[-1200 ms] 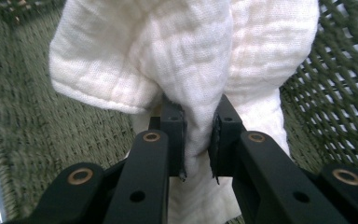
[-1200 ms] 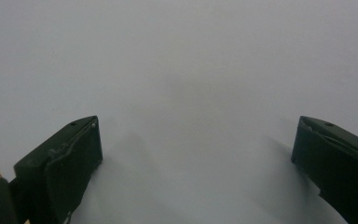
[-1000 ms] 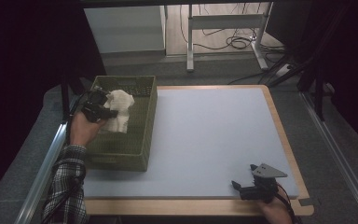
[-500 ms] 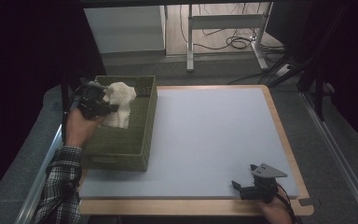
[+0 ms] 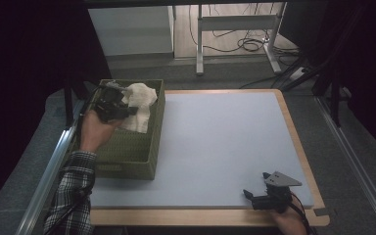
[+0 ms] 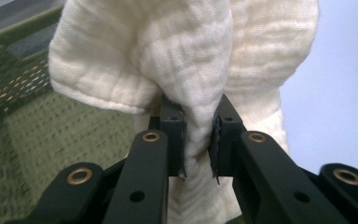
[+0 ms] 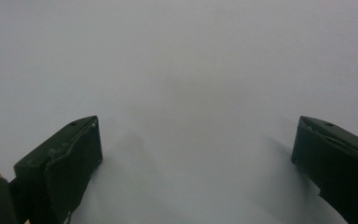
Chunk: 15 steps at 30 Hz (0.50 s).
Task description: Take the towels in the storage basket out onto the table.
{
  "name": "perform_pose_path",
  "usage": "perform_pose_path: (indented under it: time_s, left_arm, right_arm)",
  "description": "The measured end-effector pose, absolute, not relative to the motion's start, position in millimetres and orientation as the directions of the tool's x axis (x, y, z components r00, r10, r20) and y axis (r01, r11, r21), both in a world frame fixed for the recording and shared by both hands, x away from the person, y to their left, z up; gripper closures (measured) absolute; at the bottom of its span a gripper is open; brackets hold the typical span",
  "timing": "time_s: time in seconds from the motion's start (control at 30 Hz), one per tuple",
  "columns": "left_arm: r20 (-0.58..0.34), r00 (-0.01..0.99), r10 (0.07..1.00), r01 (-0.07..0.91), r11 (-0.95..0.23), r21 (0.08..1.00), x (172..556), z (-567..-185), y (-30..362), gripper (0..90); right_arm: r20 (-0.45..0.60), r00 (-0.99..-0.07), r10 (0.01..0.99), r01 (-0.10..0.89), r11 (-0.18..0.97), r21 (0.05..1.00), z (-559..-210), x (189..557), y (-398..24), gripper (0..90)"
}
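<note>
Lifted higher over the green woven basket (image 5: pixel 127 152) than a second ago, the left gripper (image 5: pixel 127 108) pinches the cream cloth (image 6: pixel 191 60), which has yet to reach the mat (image 5: pixel 225 147), where the right gripper (image 5: pixel 254 195) waits open-jawed.

A crumpled cream muslin cloth (image 5: pixel 139 105) hangs bunched above the green woven basket (image 5: pixel 127 147)

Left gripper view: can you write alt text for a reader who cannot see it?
The left tongs are clamped on a bunched fold of cream-white cloth, which billows above the two black jaws. A green woven basket lies behind on the left, and a pale blue table surface on the right.
</note>
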<state>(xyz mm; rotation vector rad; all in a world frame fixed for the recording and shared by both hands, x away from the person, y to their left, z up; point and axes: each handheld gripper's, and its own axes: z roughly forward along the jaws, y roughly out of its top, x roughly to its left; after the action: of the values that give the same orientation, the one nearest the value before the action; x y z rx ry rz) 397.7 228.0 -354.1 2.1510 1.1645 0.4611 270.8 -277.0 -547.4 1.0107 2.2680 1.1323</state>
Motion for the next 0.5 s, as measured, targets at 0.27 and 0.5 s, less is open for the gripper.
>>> perform_pose_path:
  time_s: [0.27, 0.5]
  left_arm:
    - [0.006, 0.58, 0.815, 0.592, -0.427, 0.683, 403, -350, 203, 78.8]
    - [0.008, 0.608, 0.794, 0.579, -0.45, 0.68, 408, -353, 179, 78.6]
  right_arm:
    - [-0.038, -0.654, 0.756, 0.423, 0.407, 0.809, -547, 271, -277, 1.6]
    - [-0.037, -0.654, 0.756, 0.424, 0.406, 0.809, -547, 271, -277, 1.7]
